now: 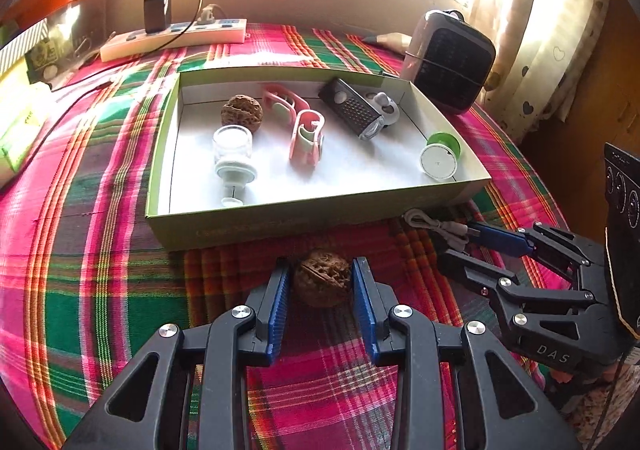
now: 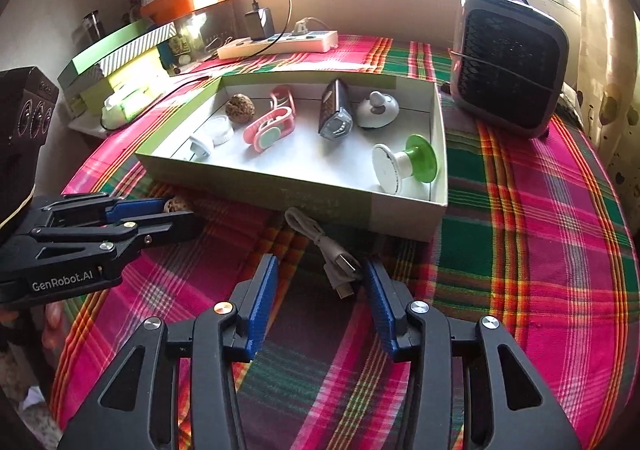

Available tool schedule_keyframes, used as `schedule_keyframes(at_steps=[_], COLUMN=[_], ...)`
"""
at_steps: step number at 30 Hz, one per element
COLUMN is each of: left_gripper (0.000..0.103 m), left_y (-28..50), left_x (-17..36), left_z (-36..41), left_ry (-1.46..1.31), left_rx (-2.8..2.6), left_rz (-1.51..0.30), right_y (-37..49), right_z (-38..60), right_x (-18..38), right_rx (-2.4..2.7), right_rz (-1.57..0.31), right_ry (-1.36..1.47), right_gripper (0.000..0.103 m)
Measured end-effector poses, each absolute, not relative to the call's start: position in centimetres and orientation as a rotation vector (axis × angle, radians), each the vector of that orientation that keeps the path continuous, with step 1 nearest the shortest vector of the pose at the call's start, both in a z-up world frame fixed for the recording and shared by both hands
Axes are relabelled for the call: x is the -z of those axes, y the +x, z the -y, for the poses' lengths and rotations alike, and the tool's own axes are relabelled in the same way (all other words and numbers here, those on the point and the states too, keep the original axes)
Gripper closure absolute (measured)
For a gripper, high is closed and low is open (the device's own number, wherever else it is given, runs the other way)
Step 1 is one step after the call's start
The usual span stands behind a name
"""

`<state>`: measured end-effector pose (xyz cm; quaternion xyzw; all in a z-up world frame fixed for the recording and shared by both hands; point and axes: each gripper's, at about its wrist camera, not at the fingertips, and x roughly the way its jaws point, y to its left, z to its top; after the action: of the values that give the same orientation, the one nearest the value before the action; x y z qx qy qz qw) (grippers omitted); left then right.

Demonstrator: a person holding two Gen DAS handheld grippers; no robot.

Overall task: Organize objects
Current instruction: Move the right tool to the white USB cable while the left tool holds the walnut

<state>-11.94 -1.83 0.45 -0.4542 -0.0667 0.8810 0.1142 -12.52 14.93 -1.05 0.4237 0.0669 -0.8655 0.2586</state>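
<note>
Left gripper (image 1: 322, 282) low over the plaid-cloth counter (image 1: 100, 250), fingers (image 1: 280, 306) apart, straddling a walnut (image 1: 323, 277) that sits on the cloth between the blue pads. Cannot tell if the pads touch the shell, narrow gaps seem to show on both sides. Walnut is just in front of the near wall of the open box (image 1: 256, 220), outside it.

Inside the box, left to right: small clear jar (image 1: 234, 152) lying on its side near the left wall, second walnut (image 1: 241, 112) behind it, two pink clips (image 1: 306, 136) mid-tray, black bike-light-like device (image 1: 352, 112) leaning toward the back, white round knob thing (image 1: 386, 104) touching it, green-and-white spool (image 1: 439, 156) in the near right corner against the wall. Bare white floor shows along the near edge between jar and spool.

Right of the walnut, a white USB cable (image 2: 328, 250) lies coiled on the cloth just in front of the box's near right corner. Right gripper (image 2: 320, 290) has fingers (image 2: 262, 302) spread wide around the cable's plug end, not closed on it; plug is nearer the right pad.

Behind the box: power strip (image 1: 172, 36) along the back wall on the left, small heater (image 1: 450, 62) at the back right, close to the box's far right corner. Open cloth to the right of the box in the right wrist view.
</note>
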Motion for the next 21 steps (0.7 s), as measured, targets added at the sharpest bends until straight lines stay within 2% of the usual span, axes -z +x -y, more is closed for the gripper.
schedule_keyframes(at_steps=[21], left_gripper=[0.073], left_y=[-11.9], left_x=[-0.4], left_z=[2.6], left_ry=[-1.325], left_rx=[-2.595], left_rz=[0.190], right_y=[-12.7], right_z=[-12.2], right_x=[1.3], right_rx=[2.375], right_rz=[-0.323], right_ry=[1.142], right_gripper=[0.058])
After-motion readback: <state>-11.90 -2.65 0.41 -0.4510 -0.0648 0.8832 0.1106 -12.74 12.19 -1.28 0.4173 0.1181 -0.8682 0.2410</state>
